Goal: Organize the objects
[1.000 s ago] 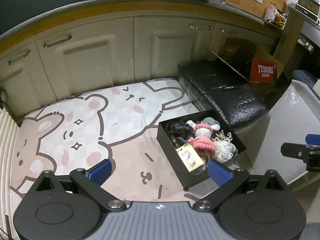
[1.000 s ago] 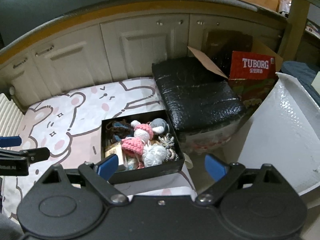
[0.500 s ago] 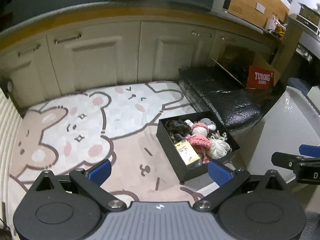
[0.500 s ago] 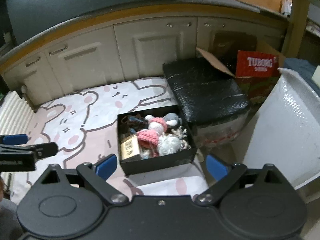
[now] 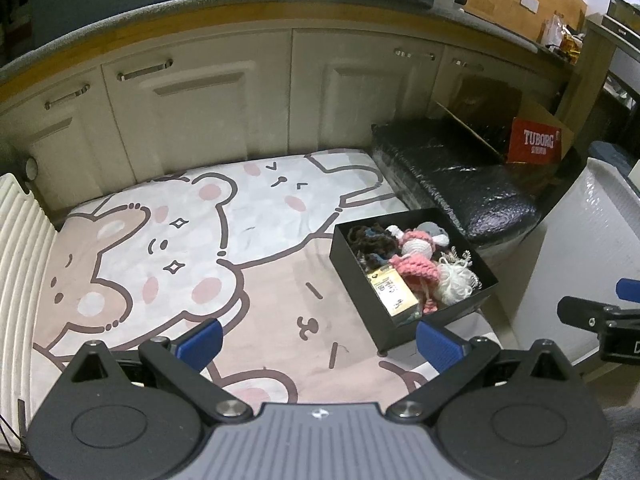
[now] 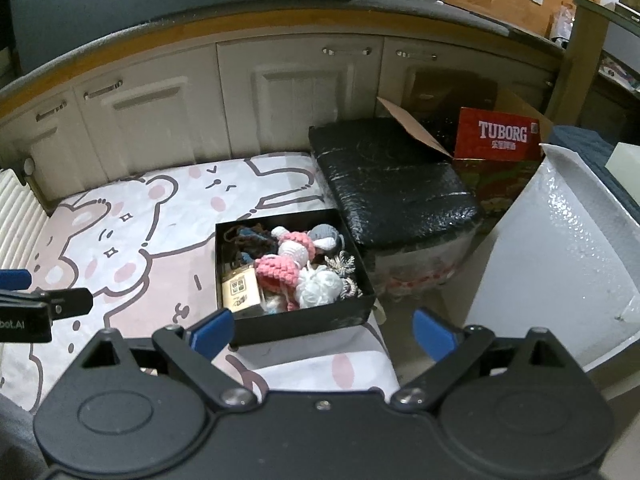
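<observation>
Apparently near done: black box [image 6: 256,322] sits at the right edge of the bear-print mat [image 5: 168,248], already holding pink crochet doll [image 6: 280,268], white pompom [image 6: 320,286] and yarn; left gripper [image 5: 318,340] and right gripper [image 6: 324,330] both hover spread, empty.

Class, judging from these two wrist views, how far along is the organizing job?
Done: nothing visibly. The crochet doll, white pompom and tan carton lie jumbled in the black box. In hand: nothing; left gripper and right gripper are open. Left: all sorting.
</observation>
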Demonstrator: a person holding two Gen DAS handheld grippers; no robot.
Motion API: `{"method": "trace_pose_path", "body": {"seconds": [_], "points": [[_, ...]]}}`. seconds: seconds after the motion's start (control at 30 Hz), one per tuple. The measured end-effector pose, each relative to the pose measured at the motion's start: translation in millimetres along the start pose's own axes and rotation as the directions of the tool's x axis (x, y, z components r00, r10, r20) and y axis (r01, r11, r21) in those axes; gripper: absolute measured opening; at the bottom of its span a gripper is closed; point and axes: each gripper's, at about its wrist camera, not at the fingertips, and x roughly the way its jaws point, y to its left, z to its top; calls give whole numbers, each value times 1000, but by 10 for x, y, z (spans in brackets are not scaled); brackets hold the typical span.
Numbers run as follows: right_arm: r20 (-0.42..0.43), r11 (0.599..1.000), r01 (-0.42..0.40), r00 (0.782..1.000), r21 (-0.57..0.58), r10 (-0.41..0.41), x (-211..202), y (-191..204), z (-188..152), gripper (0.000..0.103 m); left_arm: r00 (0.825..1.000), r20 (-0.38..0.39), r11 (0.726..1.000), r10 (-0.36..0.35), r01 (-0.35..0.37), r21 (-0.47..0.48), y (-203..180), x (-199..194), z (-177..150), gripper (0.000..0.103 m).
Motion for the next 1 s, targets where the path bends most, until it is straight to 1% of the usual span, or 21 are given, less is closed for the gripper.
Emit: {"method": "trace_pose_path", "body": {"seconds": [0.3,0.33,1.0], "points": [[-3,1000,-12,1000,8,12,0,-17,-4,98,1000,-10,1000,-17,17,21,9,12,5,102],[-4,1000,-12,1000,8,12,1,-16,-2,98,999,-16,998,-38,39,46,3,12,7,102],[-3,1000,-23,1000,12,23,9,-29,-2,98,997,-28,991,-77,80,106,-2,10,-4,102]]}}
